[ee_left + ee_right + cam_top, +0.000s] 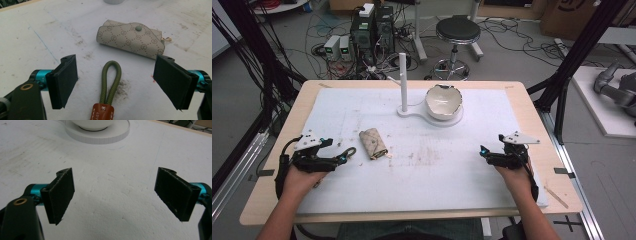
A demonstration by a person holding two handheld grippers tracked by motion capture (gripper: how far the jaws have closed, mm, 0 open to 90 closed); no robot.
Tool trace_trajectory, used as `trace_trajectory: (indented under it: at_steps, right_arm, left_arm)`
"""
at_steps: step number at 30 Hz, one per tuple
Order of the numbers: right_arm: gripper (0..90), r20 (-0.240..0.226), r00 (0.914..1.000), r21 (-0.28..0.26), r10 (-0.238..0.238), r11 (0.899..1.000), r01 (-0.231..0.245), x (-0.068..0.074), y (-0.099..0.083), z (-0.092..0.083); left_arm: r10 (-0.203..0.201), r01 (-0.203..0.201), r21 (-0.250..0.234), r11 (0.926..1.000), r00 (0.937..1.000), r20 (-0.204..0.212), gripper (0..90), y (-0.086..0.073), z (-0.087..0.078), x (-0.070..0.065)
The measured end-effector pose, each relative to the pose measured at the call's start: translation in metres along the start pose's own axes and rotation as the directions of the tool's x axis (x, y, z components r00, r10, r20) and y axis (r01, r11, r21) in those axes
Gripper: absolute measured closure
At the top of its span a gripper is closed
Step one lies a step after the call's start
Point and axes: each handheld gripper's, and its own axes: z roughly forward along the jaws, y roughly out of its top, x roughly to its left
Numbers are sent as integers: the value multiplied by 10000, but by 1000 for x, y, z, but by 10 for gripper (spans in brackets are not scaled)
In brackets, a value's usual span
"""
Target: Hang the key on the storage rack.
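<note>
A beige patterned key pouch (372, 143) lies on the white foam mat (422, 170), left of centre; in the left gripper view the pouch (130, 38) has a grey snap button and a small gold clasp at its right end. An olive cord loop (111, 80) with an orange leather tab (102, 112) lies on the mat between the jaws of my left gripper (116, 83), which stands open and touches nothing. The left gripper (343, 157) rests just left of the pouch. My right gripper (484, 154) sits at the mat's right side, open with bare mat between the jaws (115, 197).
A white stand with an upright post (403, 82) and a round base (443, 119) carries a white bowl (443, 101) at the mat's far middle. The wooden table edge (272, 150) frames the mat. Beyond the table are a stool (457, 31), computers and cables.
</note>
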Motion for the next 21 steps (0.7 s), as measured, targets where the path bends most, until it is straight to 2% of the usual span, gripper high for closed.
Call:
trace_trajectory:
  at_steps: [11, 16, 18, 21]
  right_arm:
    - [166, -147, 9998, -13, -129, 9999, 128, 3, 4, 7]
    - [166, -235, 9995, 18, -205, 9998, 206, 6, 6, 11]
    - [166, -255, 9994, 70, -219, 9997, 221, 6, 7, 13]
    - [166, -297, 9993, 55, -242, 9997, 244, 7, 7, 14]
  left_arm:
    - [-169, 175, 229, 9996, 9996, -239, 197, -9, -9, 4]
    - [-133, 153, 616, 9980, 9993, -336, 197, -16, -11, 9]
    - [-106, 143, 941, 9955, 9991, -398, 197, -20, -10, 11]
    - [-91, 138, 1167, 9931, 9991, -409, 205, -23, -9, 13]
